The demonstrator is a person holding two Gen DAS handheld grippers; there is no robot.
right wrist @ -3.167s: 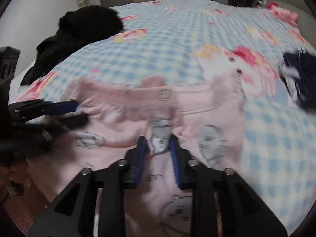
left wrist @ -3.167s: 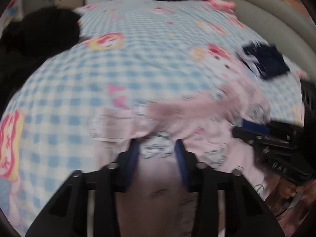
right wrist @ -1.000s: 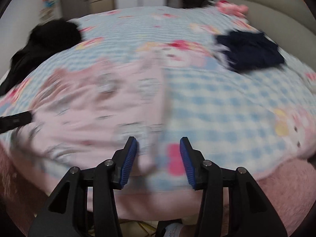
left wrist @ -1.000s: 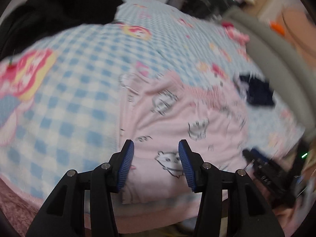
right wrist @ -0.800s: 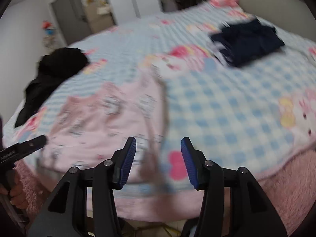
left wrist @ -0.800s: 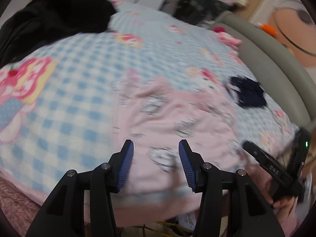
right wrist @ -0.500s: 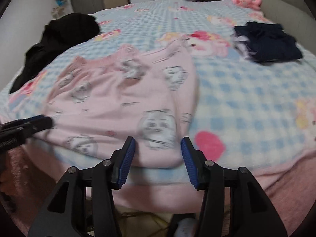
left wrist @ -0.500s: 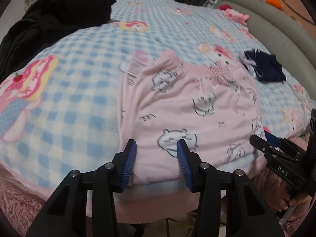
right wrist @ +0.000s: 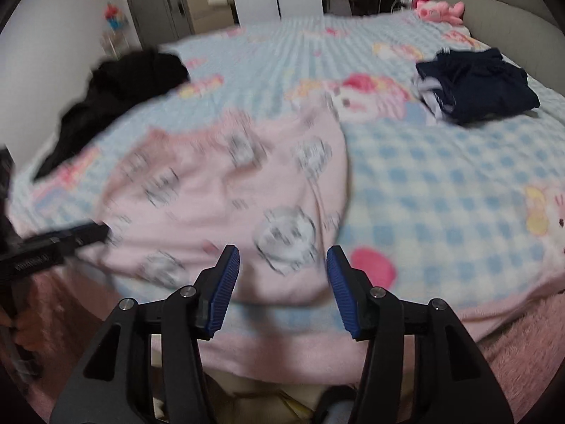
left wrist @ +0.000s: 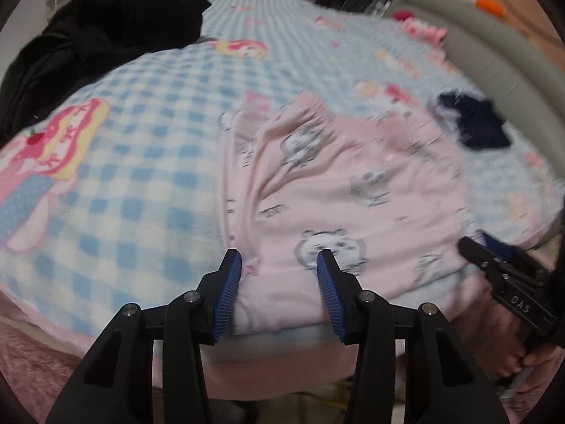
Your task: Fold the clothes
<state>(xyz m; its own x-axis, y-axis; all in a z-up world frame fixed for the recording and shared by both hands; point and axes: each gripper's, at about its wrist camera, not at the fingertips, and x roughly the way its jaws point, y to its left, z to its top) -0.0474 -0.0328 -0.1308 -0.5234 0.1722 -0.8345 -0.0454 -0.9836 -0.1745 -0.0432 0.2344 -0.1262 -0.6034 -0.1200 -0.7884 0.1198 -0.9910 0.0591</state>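
Right now both tools hover at the near edge of the bed, and neither is gripping anything: the left gripper (left wrist: 279, 275) has its blue pads spread wide over the pink pyjama bottoms (left wrist: 339, 190), and the right gripper (right wrist: 282, 275) is just as wide apart above the same garment's near hem (right wrist: 226, 208). That pink piece lies flat on the blue checked blanket (left wrist: 141, 162), gathered waistband at twelve o'clock, near hem at six o'clock right by the blanket's edge, so it could be a doubled-over fold or a spread-out layer; the blur will not let me count layers. From the left camera the right tool shows at four o'clock, low beside the hem. A navy garment (right wrist: 480, 84) sits well apart at two o'clock in the right view, and a black heap (right wrist: 116, 95) at ten o'clock. Watch the risks: the hem lies so close to the drop that a careless tug toward six o'clock could drag the fabric off the bed. The cloth is soft and thin, so a pinch may catch only the top layer, or bite the fleecy blanket beneath and lift it too. And if the two tools rise unevenly, the fold skews and the side crease at nine o'clock bunches.
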